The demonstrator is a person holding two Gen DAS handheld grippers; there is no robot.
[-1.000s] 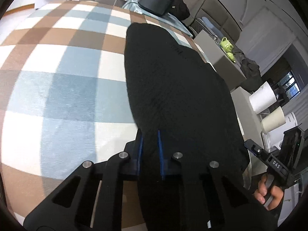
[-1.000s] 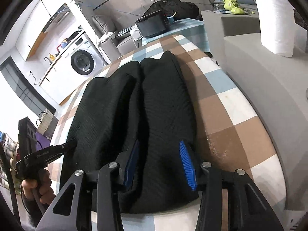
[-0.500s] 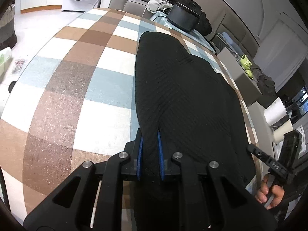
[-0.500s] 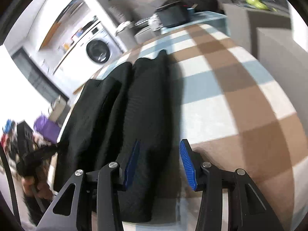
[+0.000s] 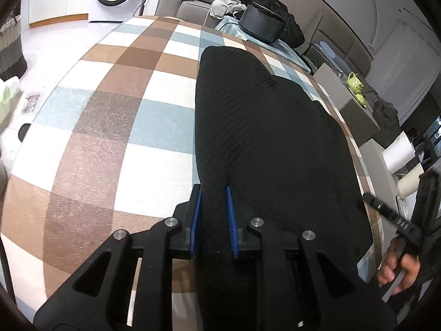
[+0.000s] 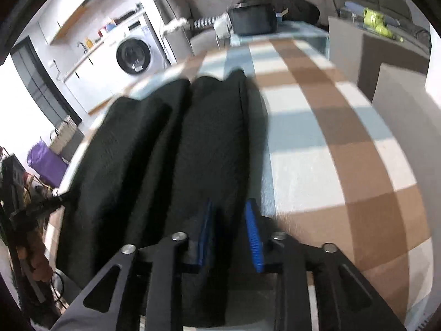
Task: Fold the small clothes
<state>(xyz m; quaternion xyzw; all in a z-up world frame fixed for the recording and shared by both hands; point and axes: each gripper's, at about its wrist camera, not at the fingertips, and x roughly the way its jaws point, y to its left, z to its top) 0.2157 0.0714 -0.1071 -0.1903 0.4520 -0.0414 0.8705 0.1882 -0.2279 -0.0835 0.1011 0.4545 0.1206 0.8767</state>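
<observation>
- No brand, label or writing can be read in either view; the marks on the other gripper's black handle at the right edge of the left wrist view are too blurred to make out.
- The black garment (image 5: 270,149) lies lengthwise on the checked tablecloth (image 5: 115,127), folded into long ridges, toward the table's right side in the left wrist view.
- The left gripper (image 5: 213,193) has its blue pads narrowed onto a pinched ridge of the garment at its near end.
- The right gripper (image 6: 230,207) has its blue pads close together with the garment's near right edge between them; the picture is blurred, but the cloth appears clamped.
- A hand (image 5: 399,270) holding the other gripper's handle shows at the lower right of the left wrist view.
- Beyond the table's far end sit a dark open case (image 5: 260,24) and a heap of dark fabric (image 5: 278,5).
- A washing machine (image 6: 135,55) stands at the far left wall.
- White paper rolls (image 5: 398,155) stand beside the table on the right, near grey boxes (image 5: 350,104) bearing green items (image 5: 355,82).
- A purple bag (image 6: 45,162) sits on the floor at left.
</observation>
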